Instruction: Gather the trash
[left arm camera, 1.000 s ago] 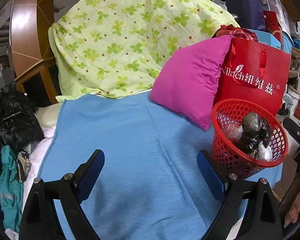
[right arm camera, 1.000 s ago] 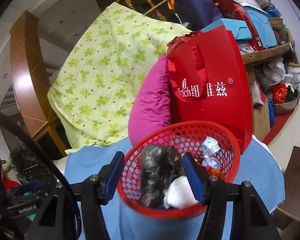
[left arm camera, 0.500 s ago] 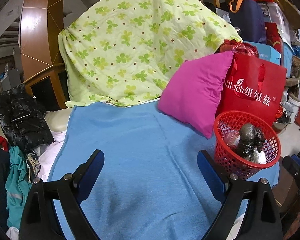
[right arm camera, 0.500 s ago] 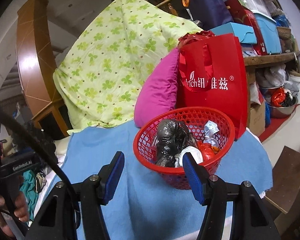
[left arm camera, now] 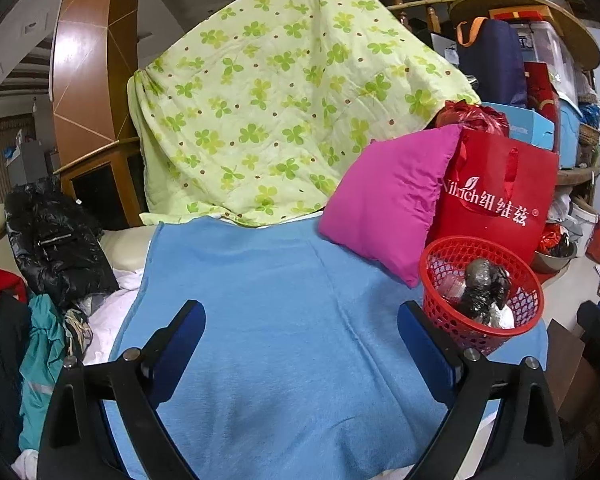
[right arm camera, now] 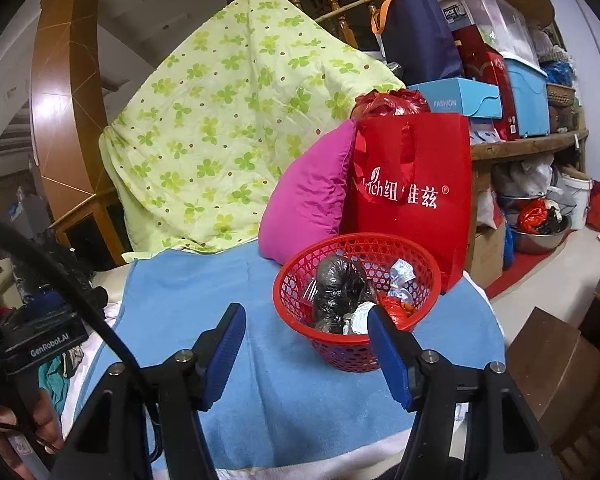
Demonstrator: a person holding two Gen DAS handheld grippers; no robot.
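A red mesh basket stands on the blue blanket at its right end. Inside lie a crumpled black plastic bag, white paper scraps and a red wrapper. My right gripper hangs back from the basket, its jaws opening with nothing between them. My left gripper is open over the bare blanket, the basket off to its right. The left gripper also shows at the left edge of the right wrist view, in a hand.
A magenta pillow and a red shopping bag stand behind the basket. A green clover-print quilt drapes over the back. Dark clothes pile up at the left. Cluttered shelves and a brown stool are at the right.
Both grippers have pulled back and risen, so the basket looks smaller and farther. The right gripper, earlier right over the basket's rim, now sits clear of it.
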